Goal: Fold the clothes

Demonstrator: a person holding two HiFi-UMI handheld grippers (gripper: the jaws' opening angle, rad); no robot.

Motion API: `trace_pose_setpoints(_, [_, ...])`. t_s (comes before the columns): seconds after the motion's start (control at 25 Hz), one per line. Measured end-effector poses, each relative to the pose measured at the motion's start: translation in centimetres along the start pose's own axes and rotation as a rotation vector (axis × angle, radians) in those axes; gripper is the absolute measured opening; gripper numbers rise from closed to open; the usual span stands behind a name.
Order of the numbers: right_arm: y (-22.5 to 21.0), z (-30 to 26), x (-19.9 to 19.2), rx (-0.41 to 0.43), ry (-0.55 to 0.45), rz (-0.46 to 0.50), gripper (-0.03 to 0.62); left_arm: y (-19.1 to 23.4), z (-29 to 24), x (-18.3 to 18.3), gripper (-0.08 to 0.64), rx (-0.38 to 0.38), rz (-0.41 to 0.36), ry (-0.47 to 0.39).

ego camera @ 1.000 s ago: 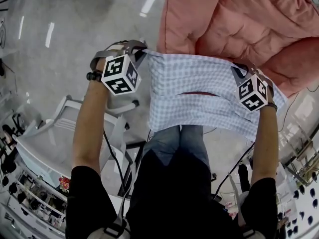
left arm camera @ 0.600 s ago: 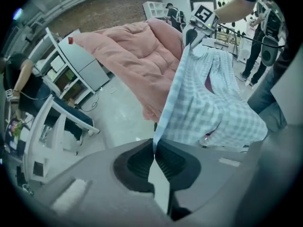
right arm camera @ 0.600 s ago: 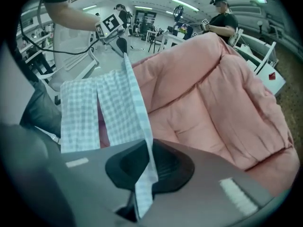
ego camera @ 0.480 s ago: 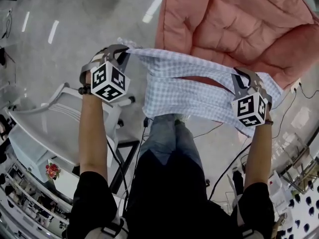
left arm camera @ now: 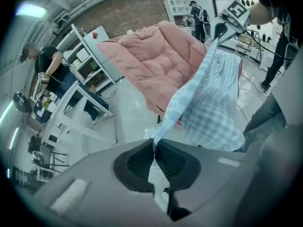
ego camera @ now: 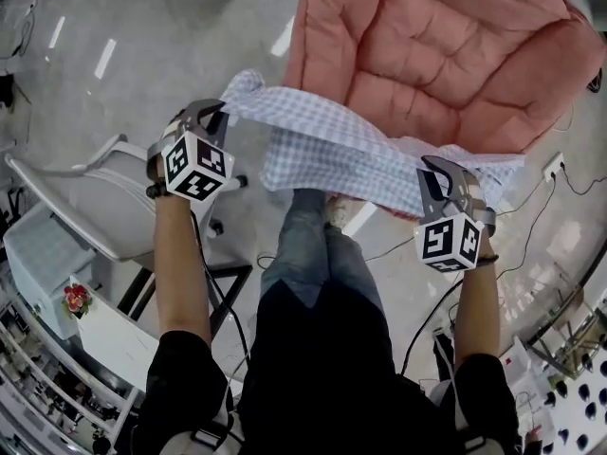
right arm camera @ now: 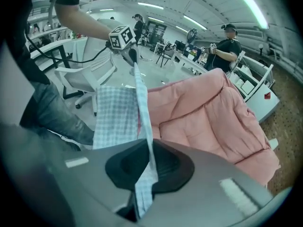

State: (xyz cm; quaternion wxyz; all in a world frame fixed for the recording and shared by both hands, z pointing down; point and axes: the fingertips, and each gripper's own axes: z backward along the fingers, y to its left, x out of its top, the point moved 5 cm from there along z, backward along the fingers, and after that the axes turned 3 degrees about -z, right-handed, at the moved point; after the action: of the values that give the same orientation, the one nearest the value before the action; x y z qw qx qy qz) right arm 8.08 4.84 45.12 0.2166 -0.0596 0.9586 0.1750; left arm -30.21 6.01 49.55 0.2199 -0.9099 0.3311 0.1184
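A blue-and-white checked shirt (ego camera: 332,150) hangs stretched in the air between my two grippers, above the floor and the near edge of a pink padded quilt (ego camera: 446,45). My left gripper (ego camera: 216,112) is shut on the shirt's left end; in its own view the checked cloth (left arm camera: 208,103) runs out from between the closed jaws (left arm camera: 154,148). My right gripper (ego camera: 438,173) is shut on the shirt's right end, and the checked shirt (right arm camera: 113,112) passes through its closed jaws (right arm camera: 150,162). The shirt's lower part droops in folds over the person's jeans.
A white office chair (ego camera: 85,207) stands at the left, beside white desks (ego camera: 57,292). Cables (ego camera: 531,207) trail on the glossy floor at the right. Other people (right arm camera: 226,48) stand at desks in the background, one person (left arm camera: 47,70) among them at the left.
Both grippers have swung the stretched shirt up and away from the body toward the pink quilt. The left gripper has rolled. The shirt now hangs flatter and more stretched out.
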Motion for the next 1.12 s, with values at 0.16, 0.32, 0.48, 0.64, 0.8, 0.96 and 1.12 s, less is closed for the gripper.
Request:
trace_pose_setpoints(0.16, [4.6,0.7,0.0,0.007,-0.006,0.045,0.014,-2.9,1.1,-3.3,0.012,0.009,0.079,0.027])
trace_pose_setpoints(0.32, [7.7,0.8,-1.2,0.022,-0.007,0.039,0.014,-6.3,0.8,-5.7,0.012,-0.012,0.103,0.062])
trace_pose_setpoints(0.48, [9.9,0.5,-2.2,0.027,0.012,0.024,0.014,-8.9,0.2,-7.3,0.012,-0.035,0.138,0.081])
trace_pose_setpoints(0.64, [12.1,0.6,-2.7,0.036,0.017,-0.005,0.014,-10.5,-0.4,-8.6,0.012,-0.053,0.203,0.093])
trace_pose_setpoints(0.8, [13.6,-0.2,-4.2,0.02,0.014,0.031,0.014,-12.2,-0.6,-9.6,0.014,-0.066,0.243,0.086])
trace_pose_setpoints(0.96, [14.8,-1.8,-6.2,0.033,0.03,0.064,0.014,-14.2,-1.6,-10.3,0.014,-0.067,0.235,0.093])
trace_pose_setpoints(1.12, [16.0,-3.2,-6.5,0.052,0.044,0.063,0.014,-14.6,-3.1,-11.1,0.014,-0.096,0.288,0.084])
